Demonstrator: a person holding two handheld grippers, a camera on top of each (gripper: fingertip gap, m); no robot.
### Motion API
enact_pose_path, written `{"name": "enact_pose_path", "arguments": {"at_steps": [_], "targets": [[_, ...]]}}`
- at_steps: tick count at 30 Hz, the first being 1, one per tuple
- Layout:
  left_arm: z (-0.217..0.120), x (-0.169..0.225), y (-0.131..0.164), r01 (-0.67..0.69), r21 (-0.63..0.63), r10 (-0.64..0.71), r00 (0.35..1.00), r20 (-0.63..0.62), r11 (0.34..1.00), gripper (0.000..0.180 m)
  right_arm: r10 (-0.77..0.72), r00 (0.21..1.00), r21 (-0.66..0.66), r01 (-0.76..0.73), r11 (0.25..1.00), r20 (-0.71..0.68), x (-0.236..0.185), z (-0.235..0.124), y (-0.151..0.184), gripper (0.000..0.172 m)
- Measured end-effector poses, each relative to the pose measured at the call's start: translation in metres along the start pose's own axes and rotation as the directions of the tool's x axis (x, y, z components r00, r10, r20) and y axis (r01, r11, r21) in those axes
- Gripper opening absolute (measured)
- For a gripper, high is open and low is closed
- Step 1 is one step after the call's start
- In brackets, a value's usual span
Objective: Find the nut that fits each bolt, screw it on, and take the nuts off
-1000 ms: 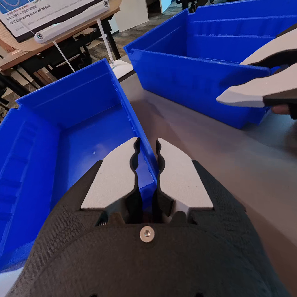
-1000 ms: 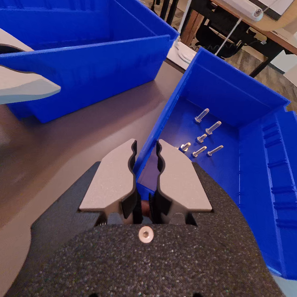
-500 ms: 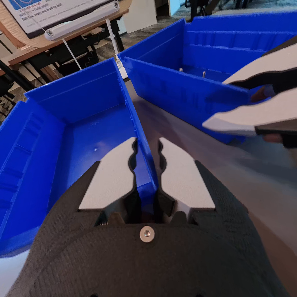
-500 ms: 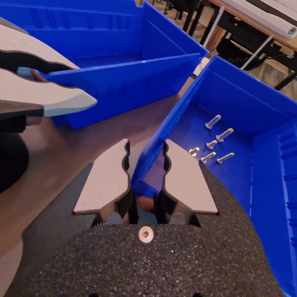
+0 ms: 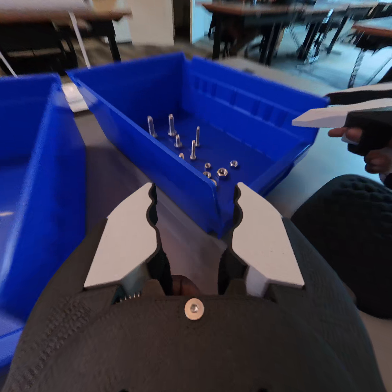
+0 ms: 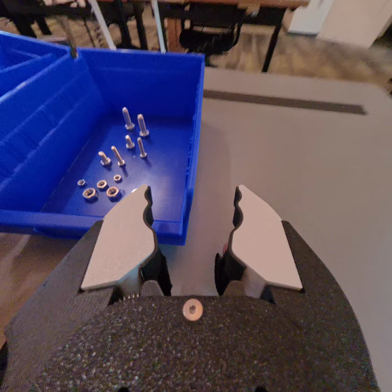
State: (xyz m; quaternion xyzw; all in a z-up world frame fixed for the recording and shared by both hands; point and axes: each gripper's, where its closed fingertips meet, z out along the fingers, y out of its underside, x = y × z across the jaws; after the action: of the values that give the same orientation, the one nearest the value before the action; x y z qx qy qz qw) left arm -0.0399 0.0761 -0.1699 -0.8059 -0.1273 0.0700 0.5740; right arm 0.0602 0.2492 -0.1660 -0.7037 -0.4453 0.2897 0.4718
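Note:
Several silver bolts (image 5: 193, 149) stand on their heads in the middle blue bin (image 5: 254, 110), with several loose nuts (image 5: 222, 172) nearer to me. My left gripper (image 5: 195, 186) is open and empty, and the bin's near corner lies between its fingers without being gripped. The right wrist view shows the same bolts (image 6: 116, 156) and nuts (image 6: 112, 192) in the bin (image 6: 195, 148). My right gripper (image 6: 193, 187) is open and empty, astride the bin's right front corner. It also shows in the left wrist view (image 5: 318, 121), above the bin's right side.
A second blue bin (image 5: 31, 169) stands to the left of the middle one. A black textured object (image 5: 350, 233) sits low on the right. The grey table (image 6: 297, 169) stretches to the right of the bin, with a dark strip (image 6: 286, 104) farther back.
Both grippers have opened wide from nearly closed. Both have swung away from the side bins and now face the middle bin with the upright bolts and the nuts.

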Motion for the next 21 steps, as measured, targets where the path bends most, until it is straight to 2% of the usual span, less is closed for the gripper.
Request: {"name": "enact_pose_path", "arguments": {"at_steps": [3,6,8,10,11,15,21], "targets": [[0.012,-0.001,0.008,-0.005,-0.045,0.006,1.0,0.019,0.999,0.069,-0.02,0.999,-0.008,0.02,1.0,0.029,-0.003,0.01,0.005,0.062],[0.021,-0.003,0.015,0.001,-0.091,0.002,0.999,0.032,0.996,0.062,-0.092,0.995,-0.069,0.094,0.993,0.03,-0.008,0.02,0.013,0.052],[0.024,-0.001,0.016,0.004,-0.101,-0.002,1.0,0.014,0.995,0.047,-0.133,0.99,-0.099,0.136,0.986,0.041,-0.014,0.025,0.017,0.037],[0.025,-0.01,0.016,-0.014,-0.11,0.024,0.995,0.093,0.994,0.036,-0.197,0.98,-0.116,0.196,0.974,-0.001,-0.012,0.025,0.018,0.012],[0.024,-0.018,0.016,-0.049,-0.115,0.065,0.987,0.145,0.992,0.029,-0.246,0.969,-0.113,0.243,0.963,-0.007,-0.014,0.023,0.017,0.008],[0.018,-0.032,0.004,-0.123,-0.096,0.143,0.961,0.238,0.988,0.015,-0.385,0.916,-0.077,0.378,0.923,-0.112,-0.023,0.01,0.002,0.008],[0.002,-0.034,-0.04,-0.162,-0.031,0.165,0.959,0.229,0.986,0.011,-0.409,0.887,-0.047,0.409,0.911,-0.216,-0.029,-0.025,-0.043,0.008]]}}
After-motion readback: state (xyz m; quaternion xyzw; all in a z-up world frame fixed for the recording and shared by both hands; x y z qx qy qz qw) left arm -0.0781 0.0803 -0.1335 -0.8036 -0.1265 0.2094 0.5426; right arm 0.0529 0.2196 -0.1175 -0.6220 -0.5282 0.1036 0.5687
